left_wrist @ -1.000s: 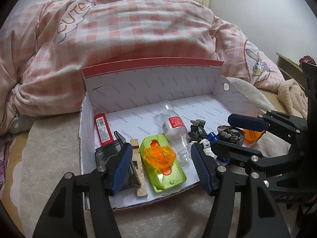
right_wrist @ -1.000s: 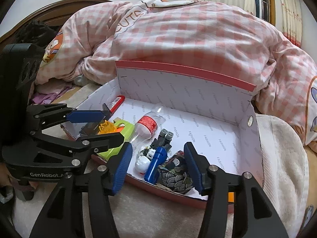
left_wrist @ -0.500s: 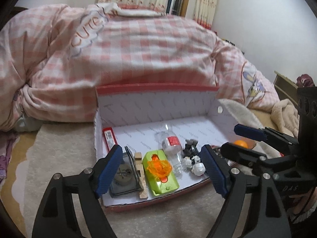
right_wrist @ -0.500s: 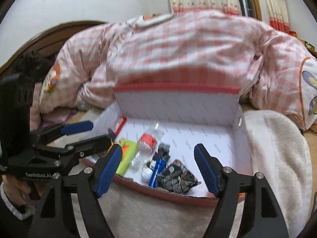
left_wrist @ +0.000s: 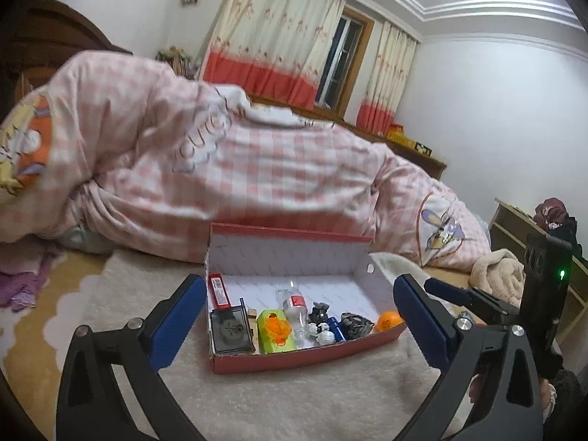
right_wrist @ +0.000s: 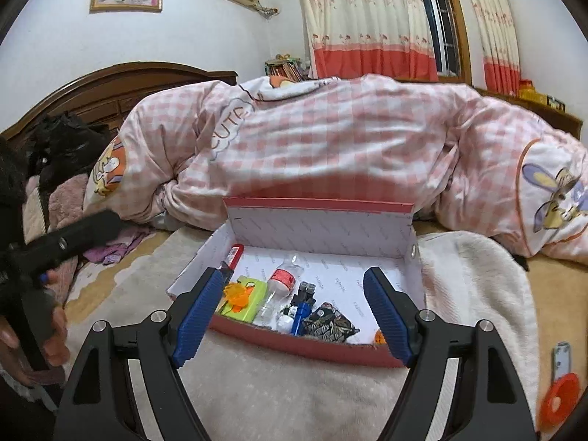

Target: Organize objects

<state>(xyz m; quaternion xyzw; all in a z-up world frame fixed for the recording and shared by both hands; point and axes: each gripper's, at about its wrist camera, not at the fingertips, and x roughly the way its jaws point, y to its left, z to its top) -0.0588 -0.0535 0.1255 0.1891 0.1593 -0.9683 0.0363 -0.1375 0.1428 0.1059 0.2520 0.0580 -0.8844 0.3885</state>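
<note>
Since a second ago both claws have drawn back and up from the red box (left_wrist: 294, 358), so more of the room shows: white walls, the cream-and-red curtains (right_wrist: 371, 22), the dark headboard (right_wrist: 110, 88). The pink checked duvet (right_wrist: 330, 139) lies heaped on the bed behind the box, which sits on a pale fleece blanket (left_wrist: 294, 400). The left claw (left_wrist: 298, 323) and right claw (right_wrist: 294, 316) have just been opening; both stand spread with nothing gripped. In the box lie a green toy (left_wrist: 275, 334), a plastic bottle (left_wrist: 296, 308) and an orange ball (left_wrist: 388, 320).
</note>
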